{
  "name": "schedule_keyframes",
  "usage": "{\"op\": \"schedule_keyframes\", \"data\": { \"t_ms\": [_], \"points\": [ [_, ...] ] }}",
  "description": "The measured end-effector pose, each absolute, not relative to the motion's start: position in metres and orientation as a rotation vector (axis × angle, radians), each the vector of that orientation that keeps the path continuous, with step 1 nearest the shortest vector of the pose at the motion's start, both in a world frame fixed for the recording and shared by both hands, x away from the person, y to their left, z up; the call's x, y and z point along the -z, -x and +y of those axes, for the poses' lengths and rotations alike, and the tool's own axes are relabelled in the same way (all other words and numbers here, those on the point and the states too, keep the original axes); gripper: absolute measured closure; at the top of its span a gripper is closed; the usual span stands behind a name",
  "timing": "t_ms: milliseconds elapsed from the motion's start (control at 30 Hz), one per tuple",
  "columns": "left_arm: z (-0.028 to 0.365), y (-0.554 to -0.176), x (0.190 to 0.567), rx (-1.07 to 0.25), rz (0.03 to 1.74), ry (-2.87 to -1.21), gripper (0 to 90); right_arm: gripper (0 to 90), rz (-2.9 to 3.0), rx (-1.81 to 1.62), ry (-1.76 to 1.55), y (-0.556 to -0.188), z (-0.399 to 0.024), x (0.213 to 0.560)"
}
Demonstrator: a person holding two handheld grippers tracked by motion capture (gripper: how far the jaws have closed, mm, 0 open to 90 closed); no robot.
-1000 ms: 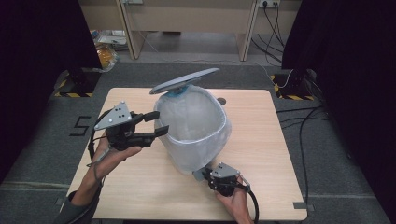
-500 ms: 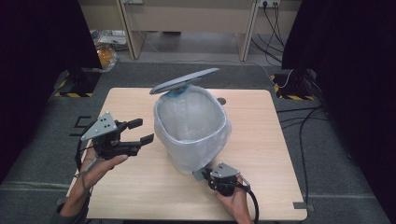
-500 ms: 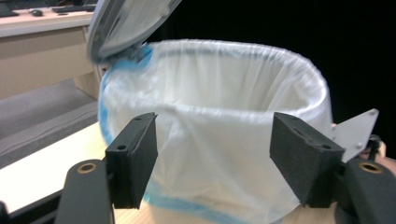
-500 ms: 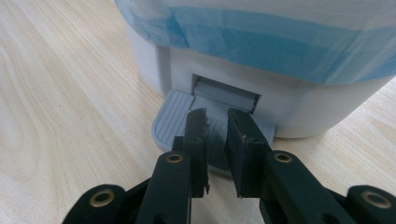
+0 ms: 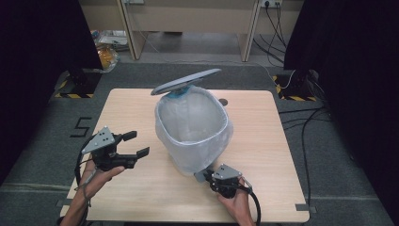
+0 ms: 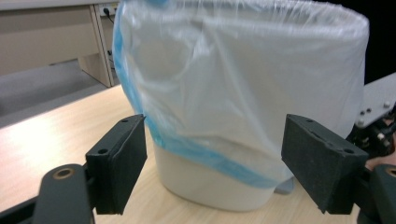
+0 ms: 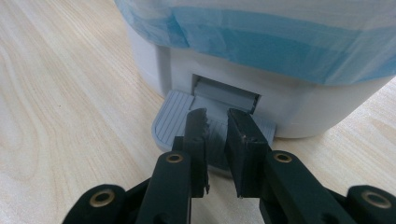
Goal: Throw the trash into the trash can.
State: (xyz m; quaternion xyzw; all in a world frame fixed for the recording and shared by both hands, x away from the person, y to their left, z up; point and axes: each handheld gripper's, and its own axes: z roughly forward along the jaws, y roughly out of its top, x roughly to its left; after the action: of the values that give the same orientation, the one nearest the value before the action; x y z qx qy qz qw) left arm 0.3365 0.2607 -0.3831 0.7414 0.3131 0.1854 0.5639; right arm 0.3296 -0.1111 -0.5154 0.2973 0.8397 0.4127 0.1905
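Both my grippers flank the lined bin [image 5: 193,129]: left gripper [image 5: 134,144] has just been opening, nothing between; right gripper [image 5: 205,175], jaws together, presses its pedal [image 7: 175,116].

This looks like a lab or recording studio set up in an office-type room, not a home. A single pale wooden counter [image 5: 141,197] stands alone on grey carpet [image 5: 42,155], its spot marked by tape at the corners and a taped numeral on the floor [image 5: 82,127]. Black curtains [image 5: 37,42] close off both sides. Yellow-and-black hazard tape [image 5: 75,95] marks the stand bases, black cables [image 5: 306,122] trail across the floor to wall sockets [image 5: 268,4], and beige office desk panels [image 5: 188,19] line the far wall.
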Motion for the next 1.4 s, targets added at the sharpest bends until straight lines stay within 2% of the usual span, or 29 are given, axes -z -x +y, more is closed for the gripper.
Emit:
{"op": "schedule_keyframes", "data": {
  "t_ms": [400,1400],
  "points": [
    [0.265,-0.334,0.43,-0.434,0.825,-1.815,22.0,78.1,2.359,-1.159,-0.834,-0.33,-0.111,0.515],
    [0.27,-0.335,0.494,-0.416,0.881,-1.973,21.7,78.1,2.359,-1.159,-0.834,-0.33,-0.111,0.515]
  ]
}}
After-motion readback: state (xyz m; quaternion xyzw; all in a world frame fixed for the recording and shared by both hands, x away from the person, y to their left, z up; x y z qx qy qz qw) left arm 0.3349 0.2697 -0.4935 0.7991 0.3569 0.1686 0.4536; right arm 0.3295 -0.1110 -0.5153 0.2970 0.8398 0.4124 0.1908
